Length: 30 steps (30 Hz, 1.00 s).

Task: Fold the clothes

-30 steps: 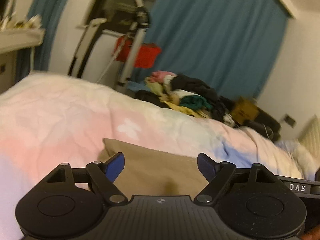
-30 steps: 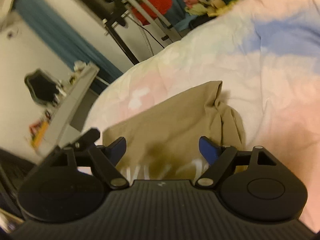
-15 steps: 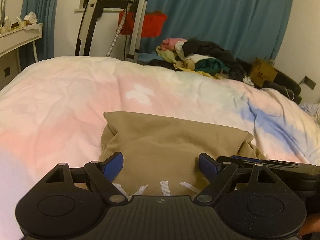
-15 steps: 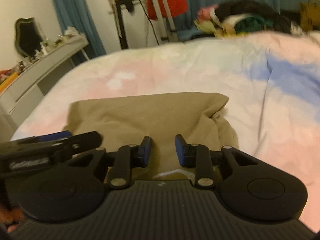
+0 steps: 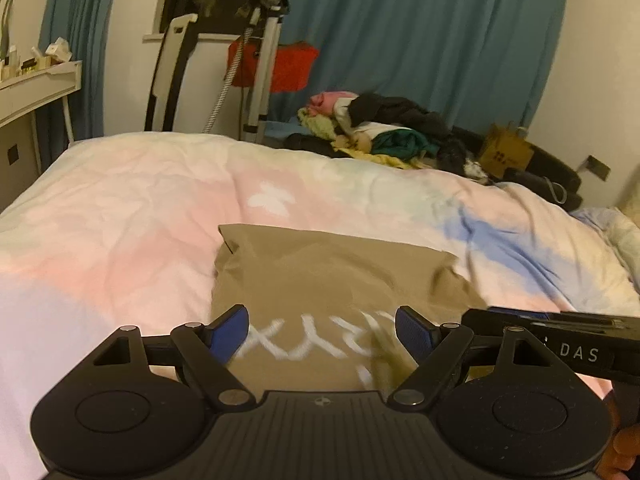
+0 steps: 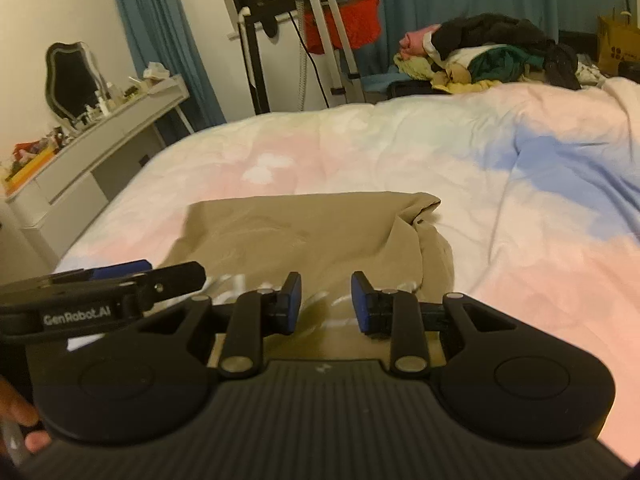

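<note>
Tan printed T-shirt (image 5: 340, 280) lies partly folded on the duvet (image 5: 120, 216), directly ahead of & below both grippers, long axis left-right; left gripper (image 5: 322, 332) spread wide, right gripper (image 6: 326, 302) part-open, both empty, about equally near.

Left wrist view: sits low and close above the tan shirt (image 5: 328, 280), looking across the bed (image 5: 120, 208) toward the blue curtain (image 5: 420, 40).
Right wrist view: same low, close position just to the right, facing the same way, angled slightly left toward the dressing table (image 6: 100, 132).
Shared: shirt, bed, clothes pile (image 5: 380, 132), curtain; each view catches the other gripper at its edge.
</note>
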Each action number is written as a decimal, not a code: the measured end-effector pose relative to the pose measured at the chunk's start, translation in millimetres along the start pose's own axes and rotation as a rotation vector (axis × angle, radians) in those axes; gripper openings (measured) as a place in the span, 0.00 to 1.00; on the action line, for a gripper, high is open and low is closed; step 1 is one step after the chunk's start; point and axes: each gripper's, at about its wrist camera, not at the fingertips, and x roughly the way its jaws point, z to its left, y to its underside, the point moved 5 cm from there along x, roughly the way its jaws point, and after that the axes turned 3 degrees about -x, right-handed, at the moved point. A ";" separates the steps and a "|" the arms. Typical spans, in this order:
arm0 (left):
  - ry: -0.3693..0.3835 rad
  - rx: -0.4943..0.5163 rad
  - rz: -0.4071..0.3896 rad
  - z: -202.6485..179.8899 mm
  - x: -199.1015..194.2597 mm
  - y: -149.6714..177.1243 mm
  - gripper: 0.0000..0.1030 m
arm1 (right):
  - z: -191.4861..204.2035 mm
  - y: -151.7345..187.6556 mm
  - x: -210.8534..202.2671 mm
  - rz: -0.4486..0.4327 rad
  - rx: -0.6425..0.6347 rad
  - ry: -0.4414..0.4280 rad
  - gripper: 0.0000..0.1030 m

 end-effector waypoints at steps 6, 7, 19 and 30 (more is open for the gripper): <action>-0.034 0.044 0.050 -12.5 -10.4 25.7 0.80 | 11.1 18.4 -17.9 0.018 -0.015 0.013 0.29; -0.042 0.050 0.063 -13.0 -7.9 29.6 0.80 | 11.2 22.9 -17.0 0.026 -0.016 0.019 0.29; -0.002 -0.036 0.100 -6.1 -35.6 40.4 0.78 | 10.2 49.7 0.9 0.096 -0.008 0.060 0.27; 0.151 -0.370 0.213 11.3 -41.6 62.4 0.78 | 12.6 51.1 0.2 0.096 -0.004 0.078 0.27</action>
